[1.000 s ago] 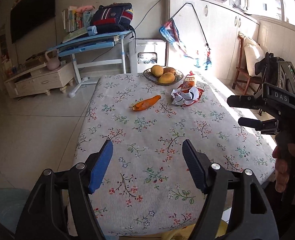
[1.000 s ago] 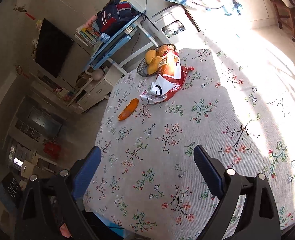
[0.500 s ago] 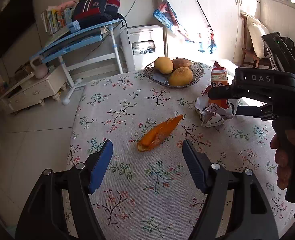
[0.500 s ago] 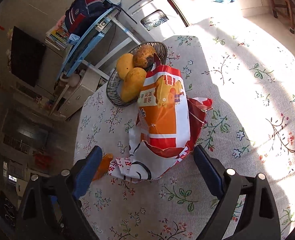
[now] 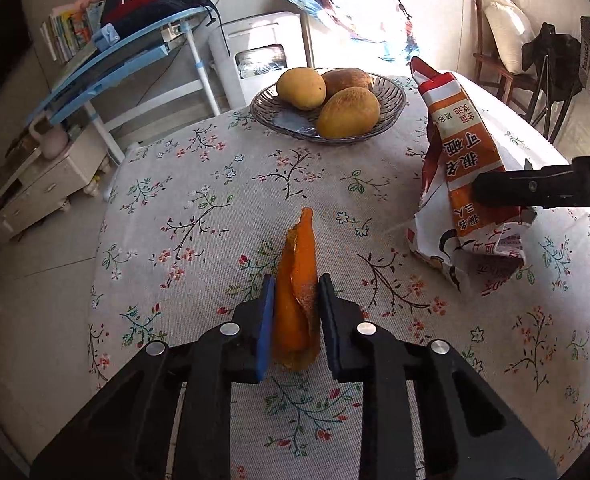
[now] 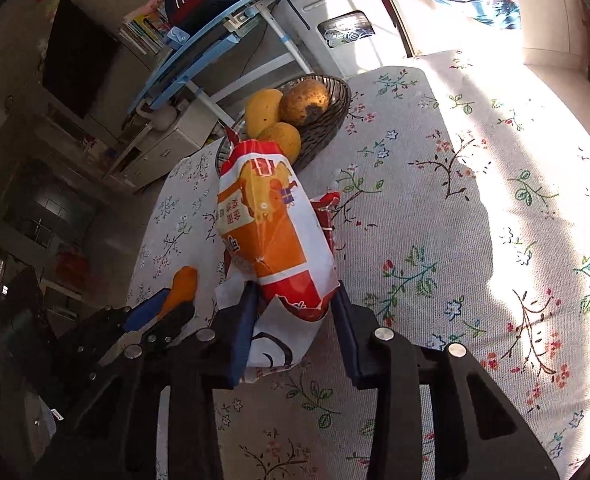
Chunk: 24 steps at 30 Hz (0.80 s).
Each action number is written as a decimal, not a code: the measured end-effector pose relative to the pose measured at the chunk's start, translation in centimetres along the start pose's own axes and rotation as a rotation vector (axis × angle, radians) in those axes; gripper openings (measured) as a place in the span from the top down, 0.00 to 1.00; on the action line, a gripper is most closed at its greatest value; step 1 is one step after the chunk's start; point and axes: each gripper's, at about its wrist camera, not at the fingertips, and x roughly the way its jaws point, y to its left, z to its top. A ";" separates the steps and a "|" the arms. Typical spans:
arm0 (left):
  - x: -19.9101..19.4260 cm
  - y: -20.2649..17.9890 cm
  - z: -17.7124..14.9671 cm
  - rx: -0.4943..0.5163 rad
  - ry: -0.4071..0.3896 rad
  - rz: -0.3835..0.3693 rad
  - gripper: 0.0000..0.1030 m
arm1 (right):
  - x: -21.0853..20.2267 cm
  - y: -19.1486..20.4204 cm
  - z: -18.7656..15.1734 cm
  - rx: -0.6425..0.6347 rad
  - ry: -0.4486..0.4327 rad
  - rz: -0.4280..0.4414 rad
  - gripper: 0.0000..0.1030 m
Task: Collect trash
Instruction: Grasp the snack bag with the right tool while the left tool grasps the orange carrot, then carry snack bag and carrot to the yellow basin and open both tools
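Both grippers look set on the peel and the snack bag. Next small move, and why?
Probably finish closing, then lift both straight up. The left gripper is closing with the orange peel between its pads; the right gripper is closing around the lower end of the snack bag. Both items sit on the tablecloth, clear of the fruit bowl.

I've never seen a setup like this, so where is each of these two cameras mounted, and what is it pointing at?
Left wrist: on the left gripper, looking down at the orange peel its closing jaws pinch.
Right wrist: on the right gripper, looking down at the snack bag its closing jaws squeeze.
Shared: peel, bag, fruit bowl, floral tablecloth, and each other's gripper.
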 end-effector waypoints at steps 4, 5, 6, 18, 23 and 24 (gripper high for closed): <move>-2.6 0.0 -2.1 -0.079 -0.021 -0.044 0.82 | -2.0 0.6 -2.0 -0.026 0.000 0.033 0.64; -3.4 0.2 -2.8 -0.110 -0.028 -0.060 0.82 | -2.4 0.9 -2.7 -0.033 -0.002 0.041 0.64; -4.2 0.4 -3.6 -0.143 -0.034 -0.073 0.82 | -3.0 1.1 -3.3 -0.037 -0.004 0.050 0.64; -10.4 -0.3 -10.0 -0.264 -0.067 -0.108 0.82 | -7.2 2.1 -9.5 -0.044 -0.034 0.090 0.64; -12.0 -0.6 -11.3 -0.273 -0.079 -0.104 0.82 | -8.0 2.6 -10.9 -0.064 -0.047 0.082 0.64; -12.2 -0.7 -11.6 -0.274 -0.081 -0.103 0.82 | -8.2 2.7 -11.2 -0.066 -0.048 0.081 0.64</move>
